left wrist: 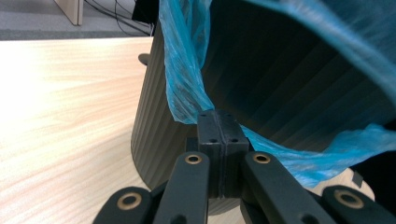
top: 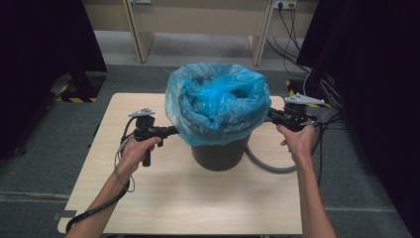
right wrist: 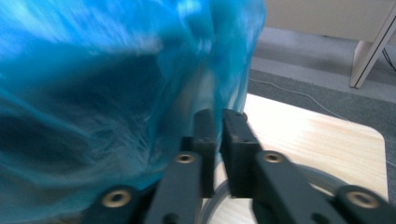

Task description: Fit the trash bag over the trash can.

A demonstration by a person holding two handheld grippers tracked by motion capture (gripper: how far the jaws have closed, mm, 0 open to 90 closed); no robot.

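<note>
Pinching the blue bag [top: 216, 101] at opposite sides with closed jaws, the left gripper [top: 171, 131] and right gripper [top: 271, 115] can spread its mouth over the dark bin [top: 219, 154] standing mid-desk [top: 198, 208].

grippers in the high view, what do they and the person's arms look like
Both are black handheld tools. The left tongs and right tongs each carry a grey three-cornered plate on top and trail a dark cable, the left one looping past the forearm. In the left gripper view the black jaws are blocky pads on linkage arms with brass-coloured pivot rings. The forearms are bare, with no sleeves showing.
</note>
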